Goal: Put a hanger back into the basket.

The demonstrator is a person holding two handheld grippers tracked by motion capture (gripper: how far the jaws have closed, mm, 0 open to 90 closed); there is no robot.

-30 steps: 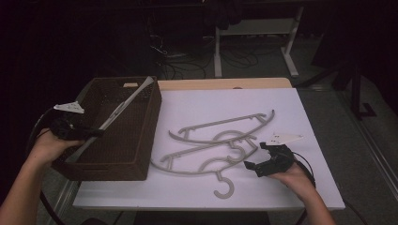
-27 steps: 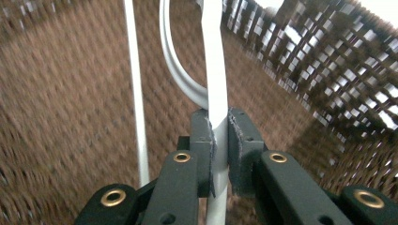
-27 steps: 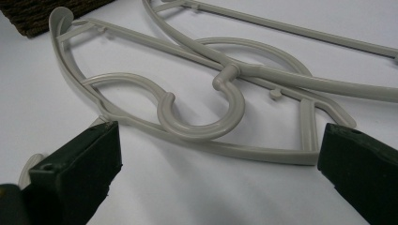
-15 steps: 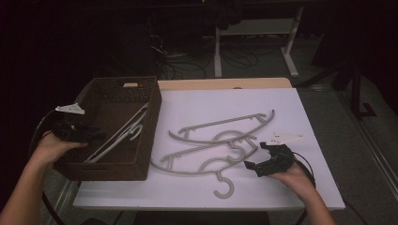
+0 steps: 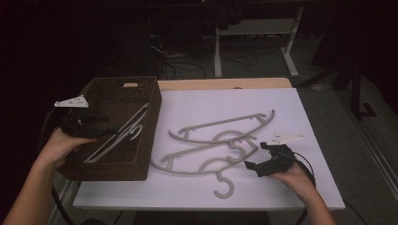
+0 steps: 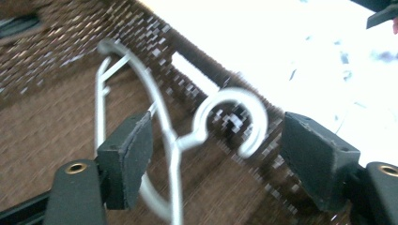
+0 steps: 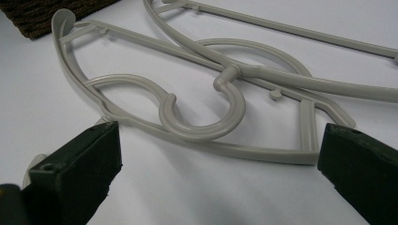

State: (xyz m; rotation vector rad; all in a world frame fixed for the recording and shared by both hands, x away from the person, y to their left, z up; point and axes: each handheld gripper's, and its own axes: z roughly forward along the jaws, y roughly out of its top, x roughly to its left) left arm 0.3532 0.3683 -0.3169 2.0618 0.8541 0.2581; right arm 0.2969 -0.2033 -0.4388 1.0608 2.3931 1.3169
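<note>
High view: white counter (image 5: 300,122) carries a woven brown basket (image 5: 150,140) at its left, one grey plastic hanger (image 5: 123,133) lying slantwise inside. Two more curved hangers (image 5: 220,136) overlap on the counter beside it. Left hand-held gripper (image 5: 96,126) hovers over the basket, jaws just spreading, off the hanger. Right hand-held gripper (image 5: 253,165) rests low near the hangers' hooks, jaws spread, empty.
</note>
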